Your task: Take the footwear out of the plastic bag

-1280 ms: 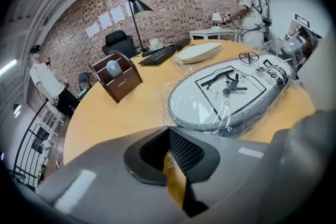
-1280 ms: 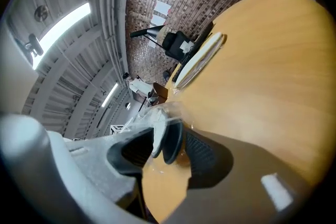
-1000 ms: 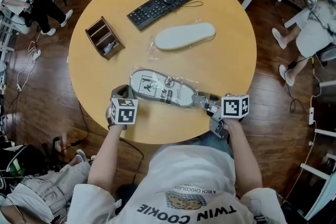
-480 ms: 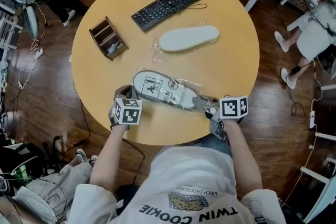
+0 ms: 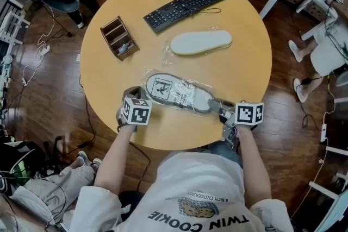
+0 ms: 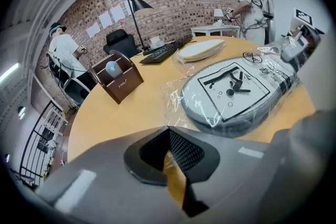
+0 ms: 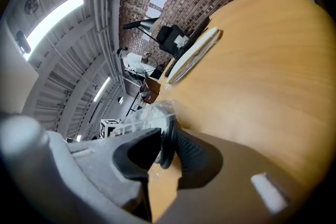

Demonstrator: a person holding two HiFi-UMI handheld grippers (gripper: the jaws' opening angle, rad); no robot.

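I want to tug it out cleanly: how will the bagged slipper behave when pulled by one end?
The slipper looks thin and flat, so probably light and bendy. Its crinkled plastic bag likely slides on the smooth table, so it may drag along.

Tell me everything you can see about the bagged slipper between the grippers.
The bagged slipper is flat and grey, black pictogram print facing up, wrapped in crinkled clear plastic. It lies on the round wooden table near the person's edge. The right gripper is closing its jaws on one end, dark rim between them.
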